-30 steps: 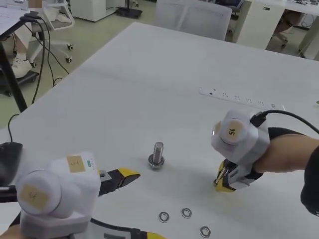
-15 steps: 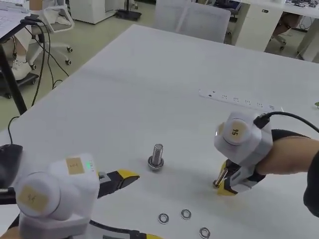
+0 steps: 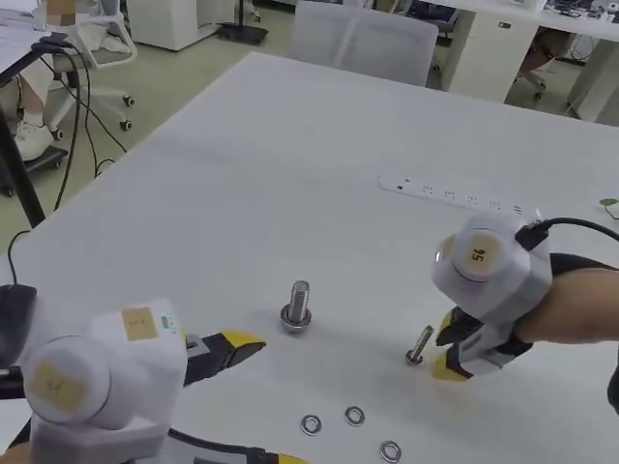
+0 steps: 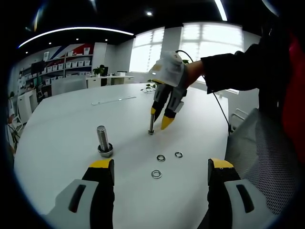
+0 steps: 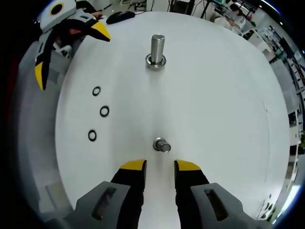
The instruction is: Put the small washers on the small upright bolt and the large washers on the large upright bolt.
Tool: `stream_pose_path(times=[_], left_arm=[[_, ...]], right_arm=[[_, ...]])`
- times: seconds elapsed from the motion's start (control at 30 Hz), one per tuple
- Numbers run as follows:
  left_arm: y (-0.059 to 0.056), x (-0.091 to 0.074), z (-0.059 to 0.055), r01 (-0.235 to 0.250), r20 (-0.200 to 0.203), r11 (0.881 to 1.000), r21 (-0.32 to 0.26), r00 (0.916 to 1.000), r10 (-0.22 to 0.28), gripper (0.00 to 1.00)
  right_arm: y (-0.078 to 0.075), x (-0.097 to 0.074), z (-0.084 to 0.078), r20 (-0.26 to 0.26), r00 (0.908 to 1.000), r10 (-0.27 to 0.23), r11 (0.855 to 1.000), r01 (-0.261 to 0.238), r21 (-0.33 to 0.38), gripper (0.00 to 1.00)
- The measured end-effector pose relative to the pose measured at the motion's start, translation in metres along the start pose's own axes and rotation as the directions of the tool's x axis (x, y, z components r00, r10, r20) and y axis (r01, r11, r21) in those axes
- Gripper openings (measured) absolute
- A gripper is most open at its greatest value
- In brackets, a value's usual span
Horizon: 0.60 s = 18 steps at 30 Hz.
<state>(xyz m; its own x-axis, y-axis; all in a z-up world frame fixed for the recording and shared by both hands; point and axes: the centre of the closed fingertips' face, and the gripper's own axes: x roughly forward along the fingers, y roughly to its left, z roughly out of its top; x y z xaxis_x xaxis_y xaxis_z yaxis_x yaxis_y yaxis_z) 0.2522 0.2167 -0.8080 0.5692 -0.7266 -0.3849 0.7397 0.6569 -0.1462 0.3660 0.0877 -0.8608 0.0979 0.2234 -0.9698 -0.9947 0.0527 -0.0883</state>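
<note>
A large upright bolt (image 3: 297, 306) stands mid-table with a washer around its foot; it also shows as the large bolt (image 4: 103, 141) and the large bolt (image 5: 156, 49). A small bolt (image 3: 419, 345) stands, slightly tilted, to its right, just off the tips of my right gripper (image 3: 443, 346), which is open and apart from it. In the right gripper view the small bolt (image 5: 162, 145) sits just ahead of the right gripper (image 5: 159, 167). Three small washers (image 3: 354, 417) lie flat nearer me, also seen as washers (image 4: 161, 158) and washers (image 5: 104, 111). My left gripper (image 4: 160, 164) stands wide open, holding nothing.
A white power strip (image 3: 450, 194) lies across the far right of the white table (image 3: 251, 164). A grey chair (image 3: 363, 39) stands beyond the far edge. The table's left edge drops to the floor, with cables and office chairs there.
The right gripper has let go of the small bolt and drawn back to the right, leaving it standing on the table. The left gripper has stayed where it was.
</note>
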Motion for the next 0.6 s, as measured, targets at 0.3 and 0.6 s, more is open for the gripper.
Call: stream_pose_path(times=[0.3,0.6], left_arm=[[0.0,0.0,0.003,0.002,0.0,1.0,0.007,1.0,-0.002,0.8],[-0.001,-0.001,0.006,0.002,0.003,1.0,0.015,1.0,-0.002,0.8]], right_arm=[[0.007,-0.004,-0.003,0.013,0.9999,-0.003,1.0,0.003,0.021,0.25],[0.018,-0.012,-0.008,0.015,0.9999,0.0,0.999,-0.001,0.038,0.25]])
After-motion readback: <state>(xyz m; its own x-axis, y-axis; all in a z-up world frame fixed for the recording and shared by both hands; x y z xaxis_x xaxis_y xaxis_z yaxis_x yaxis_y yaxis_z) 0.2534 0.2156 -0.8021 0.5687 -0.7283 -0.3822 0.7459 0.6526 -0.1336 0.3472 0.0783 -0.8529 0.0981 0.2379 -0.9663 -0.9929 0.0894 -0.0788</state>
